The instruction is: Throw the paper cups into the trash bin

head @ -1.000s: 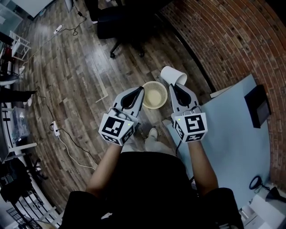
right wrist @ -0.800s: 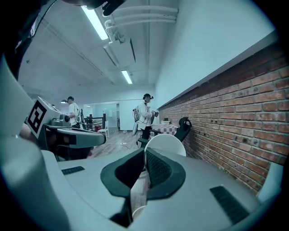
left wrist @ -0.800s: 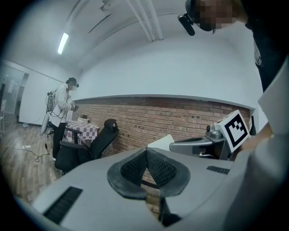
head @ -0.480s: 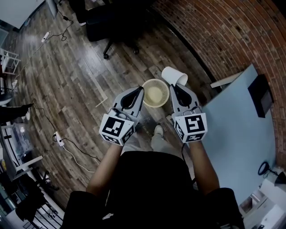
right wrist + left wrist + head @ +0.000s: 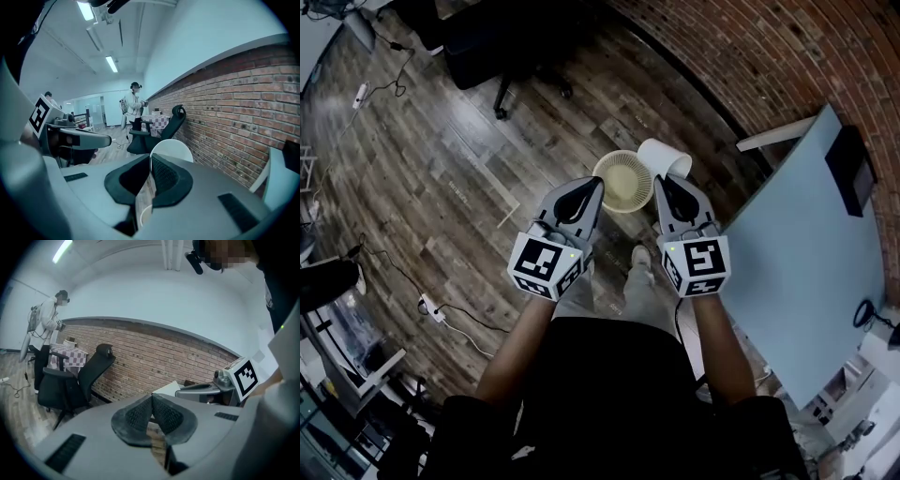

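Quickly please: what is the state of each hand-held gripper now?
Left hand-held gripper: closed, holding nothing.
Right hand-held gripper: closed on the rim of a white paper cup.

Dark wood-plank floor (image 5: pixel 441 187), red brick wall (image 5: pixel 787 56), black office chair (image 5: pixel 487 37) near it, pale blue table (image 5: pixel 806 244) at right, ceiling strip lights (image 5: pixel 111 63) lit.

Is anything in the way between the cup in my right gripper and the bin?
Nothing visible. The cup, pinched in the right gripper, shows just past the bin rim in the head view, and the bin's mouth is uncovered.
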A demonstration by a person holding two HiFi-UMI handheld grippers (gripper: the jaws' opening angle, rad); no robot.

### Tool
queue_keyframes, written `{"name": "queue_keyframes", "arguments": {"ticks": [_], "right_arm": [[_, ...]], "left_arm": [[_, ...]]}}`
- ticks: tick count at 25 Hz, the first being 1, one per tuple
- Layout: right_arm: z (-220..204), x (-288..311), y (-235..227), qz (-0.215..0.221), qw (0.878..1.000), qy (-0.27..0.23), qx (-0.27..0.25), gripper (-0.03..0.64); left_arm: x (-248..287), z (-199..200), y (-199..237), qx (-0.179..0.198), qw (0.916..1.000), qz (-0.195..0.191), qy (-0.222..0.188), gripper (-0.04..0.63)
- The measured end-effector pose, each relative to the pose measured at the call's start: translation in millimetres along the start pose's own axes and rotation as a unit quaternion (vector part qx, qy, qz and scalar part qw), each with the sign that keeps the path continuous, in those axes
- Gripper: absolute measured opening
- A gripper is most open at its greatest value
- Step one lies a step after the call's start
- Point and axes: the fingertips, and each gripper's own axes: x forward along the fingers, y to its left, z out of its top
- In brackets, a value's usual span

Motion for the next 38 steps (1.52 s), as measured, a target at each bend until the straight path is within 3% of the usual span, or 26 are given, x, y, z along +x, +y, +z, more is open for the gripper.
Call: {"name": "queue_keyframes", "arguments": {"ticks": [10,19,30,38], "right_arm": [[-62,32,10,-0.056,0.996,0.062,0.037,0.017],[-152,53,11,-0.089,0.987,0.112,0.078,0.017],[-260,91,-3,-0.094,0.976,0.174,0.087,0.017],[-347,124,-1,-0.089,0.965,0.224,0.103,0.017]], "left_arm": [[0,-36,48,-0.005,0.9982,-0.046,0.038,0.009],[18,-97,68,0.007,0.9931,-0.083,0.082,0.009],[44,-202,70,-0.015,0.9841,-0.103,0.144,0.009],[72,-261,91,-0.026,0.9808,-0.107,0.161,0.009]]}}
